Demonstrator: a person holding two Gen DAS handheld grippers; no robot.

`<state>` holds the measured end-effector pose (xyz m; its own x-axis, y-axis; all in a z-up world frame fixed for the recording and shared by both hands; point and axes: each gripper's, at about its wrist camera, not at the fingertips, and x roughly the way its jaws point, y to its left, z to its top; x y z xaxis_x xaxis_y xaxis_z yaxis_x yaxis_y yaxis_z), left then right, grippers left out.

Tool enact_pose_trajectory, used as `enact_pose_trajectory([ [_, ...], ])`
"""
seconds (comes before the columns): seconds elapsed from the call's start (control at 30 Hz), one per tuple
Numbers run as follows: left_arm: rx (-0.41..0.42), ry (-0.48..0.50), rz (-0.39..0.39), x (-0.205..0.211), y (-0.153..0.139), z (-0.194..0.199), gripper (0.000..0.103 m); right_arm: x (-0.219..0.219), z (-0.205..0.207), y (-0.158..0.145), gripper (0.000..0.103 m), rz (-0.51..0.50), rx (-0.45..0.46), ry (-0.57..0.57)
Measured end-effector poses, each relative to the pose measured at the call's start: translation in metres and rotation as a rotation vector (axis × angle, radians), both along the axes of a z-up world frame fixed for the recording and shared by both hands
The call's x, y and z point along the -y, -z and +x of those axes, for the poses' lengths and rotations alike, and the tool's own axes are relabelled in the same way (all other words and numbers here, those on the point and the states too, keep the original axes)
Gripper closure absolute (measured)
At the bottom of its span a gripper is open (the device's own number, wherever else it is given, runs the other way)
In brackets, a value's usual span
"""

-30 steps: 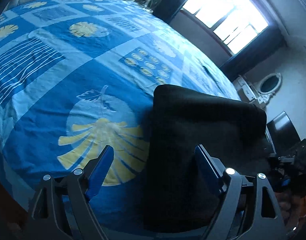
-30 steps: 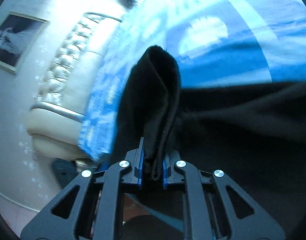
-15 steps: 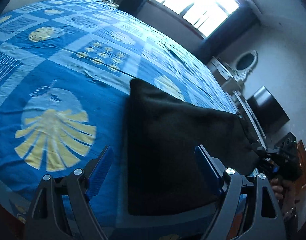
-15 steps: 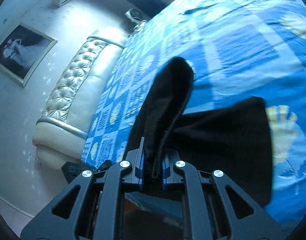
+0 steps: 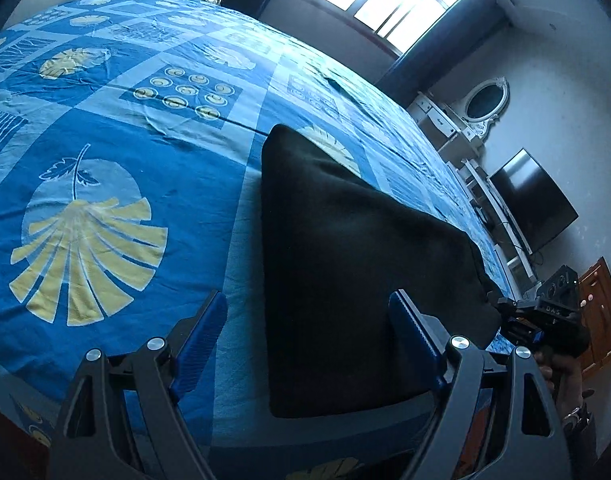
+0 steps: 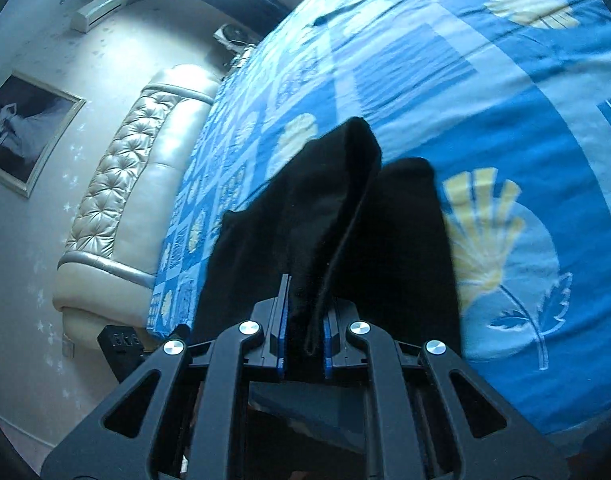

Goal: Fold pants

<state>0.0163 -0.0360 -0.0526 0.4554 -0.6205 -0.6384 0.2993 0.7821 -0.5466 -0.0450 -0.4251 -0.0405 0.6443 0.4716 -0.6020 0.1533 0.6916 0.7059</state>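
Pants [image 5: 345,272] already folded into compact dark slab on bed [image 5: 105,184]. Right gripper [image 6: 303,340] pinches 1 raised edge between fingers; left gripper [image 5: 309,344] wide, empty (slab just ahead). Remaining, probably: lay edge down, release.

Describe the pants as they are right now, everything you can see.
The pants are plain black, soft, matte cloth, folded into a thick flat stack near the bed's near edge, on the blue patterned sheet. One corner is lifted and bunched, pinched in the right gripper, shut on it; the cloth drapes from there down to the bed. The left gripper is open above the pants, not touching them.
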Motion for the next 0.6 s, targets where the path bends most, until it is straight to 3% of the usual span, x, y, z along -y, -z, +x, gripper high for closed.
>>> enact_pose_trajectory([
  [0.23,-0.033,0.027,0.036,0.009,0.011,0.000,0.021,0.010,-0.002,0.020,0.091,-0.003,-0.046,0.022],
  [0.47,-0.109,0.036,0.009,0.007,0.027,0.005,0.019,0.017,-0.004,0.035,0.091,-0.005,-0.077,0.033],
  [0.6,-0.092,0.052,0.018,0.008,0.024,0.003,0.018,0.019,-0.006,0.040,0.091,0.001,-0.088,0.037],
])
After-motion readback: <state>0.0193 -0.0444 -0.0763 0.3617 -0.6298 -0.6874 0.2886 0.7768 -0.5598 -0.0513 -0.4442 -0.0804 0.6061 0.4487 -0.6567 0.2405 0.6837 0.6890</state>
